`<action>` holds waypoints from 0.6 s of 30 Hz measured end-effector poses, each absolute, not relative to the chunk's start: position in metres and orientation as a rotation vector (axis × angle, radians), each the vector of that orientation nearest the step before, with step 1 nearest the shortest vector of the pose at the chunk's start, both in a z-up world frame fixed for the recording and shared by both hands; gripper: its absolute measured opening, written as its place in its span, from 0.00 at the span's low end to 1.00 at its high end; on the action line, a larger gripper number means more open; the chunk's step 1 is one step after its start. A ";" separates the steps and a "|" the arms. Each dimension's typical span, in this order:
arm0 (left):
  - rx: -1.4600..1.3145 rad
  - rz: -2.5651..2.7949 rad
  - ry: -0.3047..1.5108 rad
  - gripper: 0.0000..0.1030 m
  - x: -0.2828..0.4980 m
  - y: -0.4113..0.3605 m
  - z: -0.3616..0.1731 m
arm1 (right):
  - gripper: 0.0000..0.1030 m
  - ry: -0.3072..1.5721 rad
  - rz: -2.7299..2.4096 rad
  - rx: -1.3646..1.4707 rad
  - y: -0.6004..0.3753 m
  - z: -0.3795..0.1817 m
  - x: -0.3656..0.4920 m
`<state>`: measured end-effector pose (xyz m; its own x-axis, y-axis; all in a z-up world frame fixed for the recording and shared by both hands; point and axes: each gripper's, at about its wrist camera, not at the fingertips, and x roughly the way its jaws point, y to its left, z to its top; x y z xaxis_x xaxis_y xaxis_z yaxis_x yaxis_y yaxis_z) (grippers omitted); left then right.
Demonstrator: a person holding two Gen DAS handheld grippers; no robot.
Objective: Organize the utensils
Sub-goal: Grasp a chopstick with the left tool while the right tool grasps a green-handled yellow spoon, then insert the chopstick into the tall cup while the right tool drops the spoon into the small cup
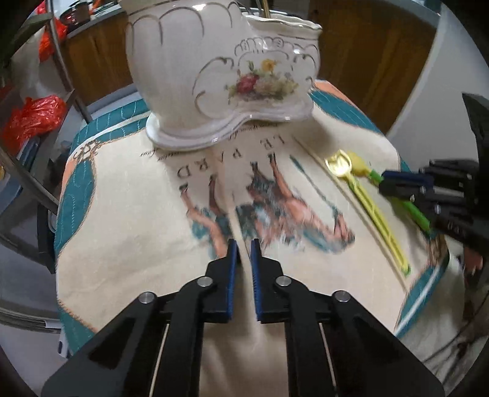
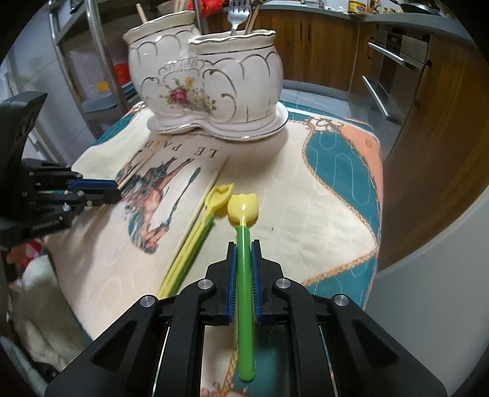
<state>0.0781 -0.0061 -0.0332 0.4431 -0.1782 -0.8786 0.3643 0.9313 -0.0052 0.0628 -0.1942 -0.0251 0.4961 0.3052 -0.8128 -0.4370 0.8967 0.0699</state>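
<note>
Right tool (image 2: 243,247) clamps green-handled spoon (image 2: 244,274) — yellow bowl, handle upright between pads.

Right gripper (image 2: 243,244), 6 o'clock: blue pads clamped on the green handle of a yellow-headed spoon (image 2: 243,207). Yellow-green spoon (image 2: 200,224), just at its 9 o'clock, flat on the printed tablecloth (image 2: 321,195). Wooden chopstick (image 2: 211,184) beside that spoon. Two-pot ceramic holder (image 2: 211,85), 12 o'clock, with a fork (image 2: 237,15) upright in it. Left gripper (image 2: 117,189), 9 o'clock, at a second chopstick (image 2: 136,169); its grip cannot be told.
</note>
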 end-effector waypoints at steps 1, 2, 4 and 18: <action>0.219 -0.339 1.063 0.06 0.071 -0.006 -0.033 | 0.10 0.957 0.459 -0.158 -0.195 -0.025 0.060; 0.256 -0.342 1.064 0.06 0.067 -0.004 -0.033 | 0.10 0.963 0.467 -0.164 -0.195 -0.025 0.058; 0.299 -0.338 1.069 0.06 0.060 0.001 -0.032 | 0.10 0.974 0.475 -0.175 -0.194 -0.027 0.054; 0.214 -0.296 1.021 0.06 0.073 0.004 -0.035 | 0.10 0.975 0.461 -0.182 -0.185 -0.029 0.066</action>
